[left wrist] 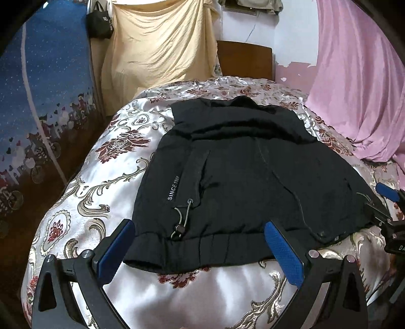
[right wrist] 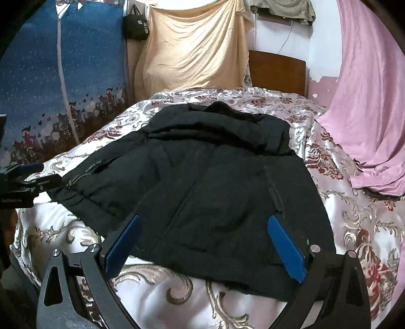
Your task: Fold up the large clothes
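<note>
A black padded jacket (left wrist: 243,174) (right wrist: 202,182) lies spread on the bed with its sleeves folded in across the body. White "SINCE 1969" lettering and a drawcord toggle (left wrist: 180,229) show near the hem. My left gripper (left wrist: 200,229) is open, its blue pads straddling the left part of the ribbed hem (left wrist: 202,249) just above the cloth. My right gripper (right wrist: 205,224) is also open, poised over the hem's right part with nothing clamped. Each gripper shows at the edge of the other's view, the right one (left wrist: 387,194) and the left one (right wrist: 27,169).
The bed has a shiny floral satin cover (left wrist: 111,162) (right wrist: 354,215). Behind it hang a beige sheet (left wrist: 157,45), a pink sheet (left wrist: 362,88), a blue patterned curtain (left wrist: 38,101) and a black bag (left wrist: 99,24). A wooden headboard (left wrist: 244,60) stands at the far end.
</note>
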Action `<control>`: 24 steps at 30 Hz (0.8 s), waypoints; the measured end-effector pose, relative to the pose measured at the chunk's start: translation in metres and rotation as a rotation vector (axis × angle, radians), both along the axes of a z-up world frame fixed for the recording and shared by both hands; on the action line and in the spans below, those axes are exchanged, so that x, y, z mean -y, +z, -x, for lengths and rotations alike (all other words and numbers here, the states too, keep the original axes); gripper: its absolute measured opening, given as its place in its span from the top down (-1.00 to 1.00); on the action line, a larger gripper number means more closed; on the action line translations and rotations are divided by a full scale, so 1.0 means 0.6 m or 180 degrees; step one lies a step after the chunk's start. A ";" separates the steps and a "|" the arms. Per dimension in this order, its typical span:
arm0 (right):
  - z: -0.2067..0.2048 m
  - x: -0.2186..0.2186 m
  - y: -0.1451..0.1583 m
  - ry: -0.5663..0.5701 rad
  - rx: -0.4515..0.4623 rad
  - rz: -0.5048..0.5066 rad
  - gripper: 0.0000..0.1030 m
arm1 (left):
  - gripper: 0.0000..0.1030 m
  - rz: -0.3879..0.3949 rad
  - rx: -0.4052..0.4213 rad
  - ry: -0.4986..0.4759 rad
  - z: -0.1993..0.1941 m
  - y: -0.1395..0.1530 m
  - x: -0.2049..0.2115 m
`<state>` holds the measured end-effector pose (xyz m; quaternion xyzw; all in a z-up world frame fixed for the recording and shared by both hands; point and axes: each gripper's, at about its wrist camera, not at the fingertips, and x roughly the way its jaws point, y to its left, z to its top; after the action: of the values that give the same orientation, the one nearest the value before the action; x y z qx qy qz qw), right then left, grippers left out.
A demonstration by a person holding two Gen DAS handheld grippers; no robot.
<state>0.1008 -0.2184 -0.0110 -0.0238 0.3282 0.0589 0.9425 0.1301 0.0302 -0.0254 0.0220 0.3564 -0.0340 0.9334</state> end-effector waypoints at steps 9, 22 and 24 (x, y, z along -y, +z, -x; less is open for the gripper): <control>0.013 -0.009 -0.024 0.0024 -0.0044 0.0098 -0.90 | -1.00 -0.0026 -0.0008 -0.0236 0.019 -0.027 -0.004; 0.016 0.025 -0.054 0.0047 -0.0497 0.0268 -0.90 | -1.00 -0.0546 -0.0273 -0.0583 0.020 -0.067 -0.005; 0.014 0.034 -0.055 0.0023 -0.0551 0.0252 -0.91 | -1.00 -0.0731 -0.0304 -0.0660 0.015 -0.069 0.003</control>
<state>0.0922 -0.2387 -0.0439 -0.0570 0.4104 0.0511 0.9087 0.1212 0.0285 -0.0669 0.1635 0.3978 -0.0903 0.8983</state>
